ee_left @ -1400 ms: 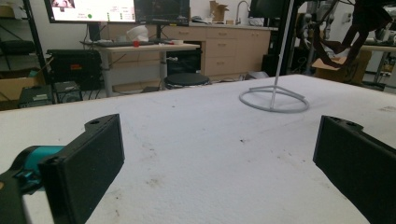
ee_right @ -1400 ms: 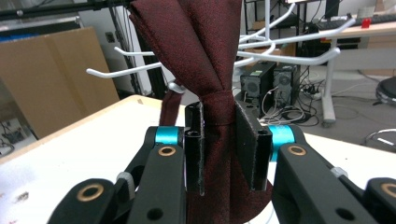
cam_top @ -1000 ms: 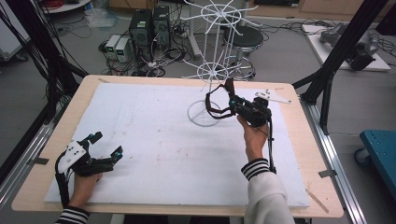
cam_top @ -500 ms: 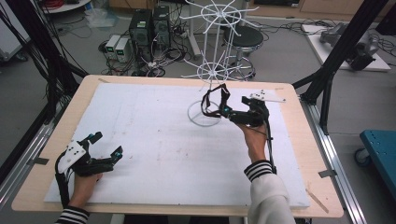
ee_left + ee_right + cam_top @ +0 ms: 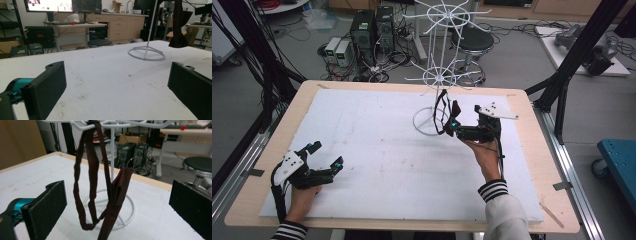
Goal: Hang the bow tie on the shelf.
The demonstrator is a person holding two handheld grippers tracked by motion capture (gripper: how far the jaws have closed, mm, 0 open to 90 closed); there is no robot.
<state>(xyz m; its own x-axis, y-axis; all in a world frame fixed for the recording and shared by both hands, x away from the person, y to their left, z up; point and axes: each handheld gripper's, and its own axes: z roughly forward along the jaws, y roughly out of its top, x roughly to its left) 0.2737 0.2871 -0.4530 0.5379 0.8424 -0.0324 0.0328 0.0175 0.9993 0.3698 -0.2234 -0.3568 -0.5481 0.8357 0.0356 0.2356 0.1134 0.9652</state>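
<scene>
High view: a white foam-like sheet (image 5: 377, 150) is laid over the wooden desk (image 5: 272, 150). A white wire rack (image 5: 439, 80) with spoke arms is seen on a ring base. A dark red tie (image 5: 443, 112) is hung from a lower arm, long axis vertical. The right claw (image 5: 453, 122) is held just beside it, spread wide. The left claw (image 5: 324, 155) is rested near the front left, also wide.

Left gripper view: flat black padded jaws are spread apart; the ring base (image 5: 146, 53) stands well beyond; the tie (image 5: 178, 25) is cut off above.

Right gripper view: the woven, looped tie (image 5: 100, 185) hangs between the wide-apart jaws, untouched, its lower end cut off.
</scene>
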